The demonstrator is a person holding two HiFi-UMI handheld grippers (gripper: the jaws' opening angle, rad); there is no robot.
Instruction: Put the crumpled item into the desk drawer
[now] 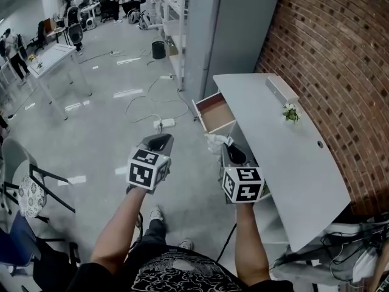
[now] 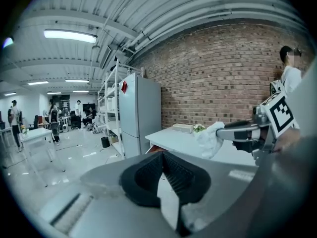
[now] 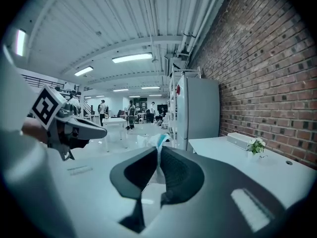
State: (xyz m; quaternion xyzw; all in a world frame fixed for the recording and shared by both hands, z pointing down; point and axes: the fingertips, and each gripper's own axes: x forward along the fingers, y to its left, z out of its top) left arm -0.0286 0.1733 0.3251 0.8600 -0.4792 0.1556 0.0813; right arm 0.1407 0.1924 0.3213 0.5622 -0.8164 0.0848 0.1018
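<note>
Forearms (image 1: pixel 121 230) at lower centre of head view, one gripper each. Left gripper (image 1: pixel 159 142) over floor (image 1: pixel 109 120), left of desk (image 1: pixel 292 163) — jaws together, nothing between. Right gripper (image 1: pixel 229 146) clamped on crumpled item (image 1: pixel 214 142); white wad with teal edge nipped between pads (image 3: pixel 178 172). Item at frame centre, beside desk's left edge, just below open drawer (image 1: pixel 214 112) — not inside it. Small plant (image 1: pixel 292 112) on desktop, right of centre.
</note>
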